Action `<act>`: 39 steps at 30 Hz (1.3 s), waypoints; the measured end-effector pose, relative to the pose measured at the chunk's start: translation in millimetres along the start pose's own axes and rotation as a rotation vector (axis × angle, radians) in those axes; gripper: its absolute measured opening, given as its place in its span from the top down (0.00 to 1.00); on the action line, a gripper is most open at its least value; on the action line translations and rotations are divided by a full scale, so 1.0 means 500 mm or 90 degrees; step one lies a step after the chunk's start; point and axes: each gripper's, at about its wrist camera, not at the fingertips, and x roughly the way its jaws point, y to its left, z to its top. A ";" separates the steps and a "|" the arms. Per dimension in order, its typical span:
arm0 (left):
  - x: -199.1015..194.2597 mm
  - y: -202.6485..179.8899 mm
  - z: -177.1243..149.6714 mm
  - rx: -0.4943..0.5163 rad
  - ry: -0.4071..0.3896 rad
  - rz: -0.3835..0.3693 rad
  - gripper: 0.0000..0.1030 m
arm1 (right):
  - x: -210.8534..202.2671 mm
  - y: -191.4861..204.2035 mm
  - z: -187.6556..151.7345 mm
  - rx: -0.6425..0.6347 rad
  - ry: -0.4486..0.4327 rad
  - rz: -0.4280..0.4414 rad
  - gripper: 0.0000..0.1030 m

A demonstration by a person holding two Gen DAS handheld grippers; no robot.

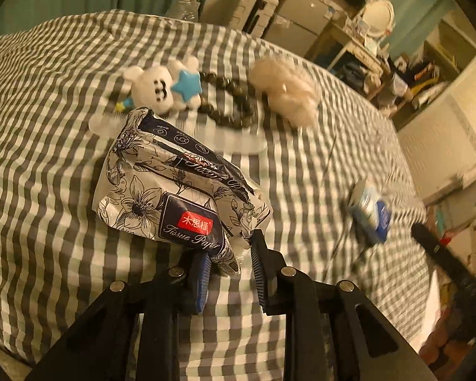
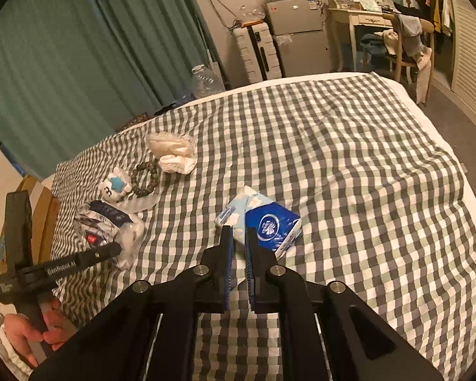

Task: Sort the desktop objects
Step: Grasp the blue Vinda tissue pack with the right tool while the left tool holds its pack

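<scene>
A floral black-and-white tissue pack (image 1: 174, 187) lies on the checked bedspread (image 1: 47, 127). My left gripper (image 1: 230, 254) has its jaws around the pack's near corner, pinching the wrapper. The pack also shows in the right wrist view (image 2: 108, 225), with the left gripper (image 2: 111, 249) at it. A blue-and-white tissue pack (image 2: 263, 222) lies mid-bed; my right gripper (image 2: 237, 238) is shut on its near edge. It appears blurred in the left wrist view (image 1: 369, 211).
A white plush bear with a blue star (image 1: 165, 87), a dark bead bracelet (image 1: 231, 101), a fluffy white cloth (image 1: 285, 92) and a clear flat piece (image 1: 238, 141) lie beyond the floral pack. A fridge (image 2: 298, 38), desk and chair stand past the bed.
</scene>
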 end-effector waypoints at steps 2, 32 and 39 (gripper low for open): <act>-0.002 0.003 -0.010 0.018 -0.003 0.011 0.77 | 0.004 0.001 -0.002 0.003 -0.011 -0.028 0.27; -0.052 0.029 -0.060 -0.007 -0.043 0.036 0.77 | 0.126 0.040 -0.011 0.120 0.026 -0.032 0.16; -0.032 0.039 -0.059 -0.015 -0.043 0.034 0.77 | 0.195 0.024 -0.005 0.122 0.051 -0.124 0.14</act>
